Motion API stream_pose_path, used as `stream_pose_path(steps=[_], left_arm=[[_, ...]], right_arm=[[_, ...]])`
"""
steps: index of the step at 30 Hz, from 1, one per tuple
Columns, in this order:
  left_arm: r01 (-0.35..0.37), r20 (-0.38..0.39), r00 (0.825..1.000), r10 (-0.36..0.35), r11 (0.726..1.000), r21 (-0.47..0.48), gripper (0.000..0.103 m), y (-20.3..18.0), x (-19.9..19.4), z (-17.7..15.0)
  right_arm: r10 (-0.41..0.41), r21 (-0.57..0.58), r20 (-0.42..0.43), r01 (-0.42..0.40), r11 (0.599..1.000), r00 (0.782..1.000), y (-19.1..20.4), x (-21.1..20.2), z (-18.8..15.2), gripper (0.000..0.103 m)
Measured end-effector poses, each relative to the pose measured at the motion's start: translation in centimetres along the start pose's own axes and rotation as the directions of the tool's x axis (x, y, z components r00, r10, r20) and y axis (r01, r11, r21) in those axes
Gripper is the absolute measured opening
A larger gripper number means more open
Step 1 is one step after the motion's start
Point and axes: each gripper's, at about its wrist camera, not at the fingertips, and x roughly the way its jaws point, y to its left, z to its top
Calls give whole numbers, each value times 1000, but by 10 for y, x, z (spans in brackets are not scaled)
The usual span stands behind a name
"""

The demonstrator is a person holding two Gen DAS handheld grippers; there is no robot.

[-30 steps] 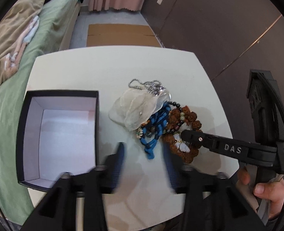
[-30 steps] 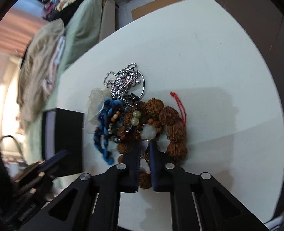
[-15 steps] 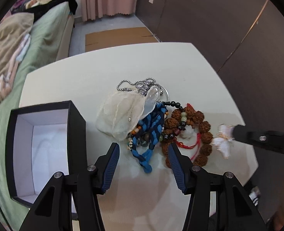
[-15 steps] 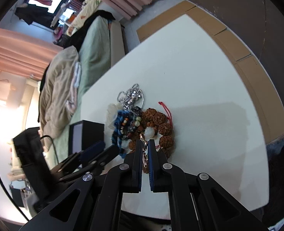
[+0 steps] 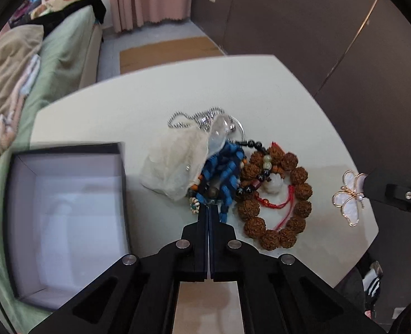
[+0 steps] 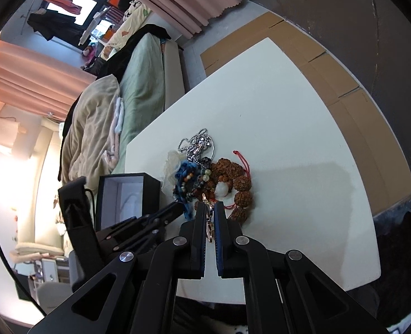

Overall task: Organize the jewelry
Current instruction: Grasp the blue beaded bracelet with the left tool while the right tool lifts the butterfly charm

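Note:
A heap of jewelry lies mid-table: a brown bead bracelet (image 5: 275, 194) with red cord, a blue braided bracelet (image 5: 227, 172), a silver chain (image 5: 197, 118) and a sheer pouch (image 5: 175, 161). An open black box (image 5: 66, 217) with white lining stands at the left. My left gripper (image 5: 208, 208) is shut and empty, just above the near end of the blue bracelet. My right gripper (image 6: 209, 208) is shut on a white butterfly brooch (image 5: 350, 194) and holds it in the air at the table's right edge. In the right wrist view only the brooch's gold edge (image 6: 209, 222) shows.
The white table (image 5: 261, 89) has rounded corners. A bed with green sheet (image 5: 60, 44) and beige blanket runs along the left. Flat cardboard (image 5: 166, 53) lies on the floor beyond the table. A dark wall (image 5: 317, 27) stands on the right.
My left gripper has closed from open to shut. My right gripper has lifted the butterfly brooch off the heap and drawn it away to the right.

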Motion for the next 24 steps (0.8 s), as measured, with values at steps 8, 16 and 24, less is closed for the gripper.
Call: stream_pose_path(steps=[8, 16, 24], left_arm=[[55, 77, 996, -53, 998, -23, 0, 9, -35, 3], [61, 27, 998, -60, 997, -43, 1, -1, -22, 7], [48, 27, 998, -48, 999, -22, 57, -19, -9, 9]], right_arm=[[6, -19, 6, -6, 1000, 1000, 12, -1, -4, 7], [14, -15, 51, -13, 1000, 999, 11, -20, -12, 7], [-8, 23, 92, 6, 1000, 996, -18, -44, -21, 7]])
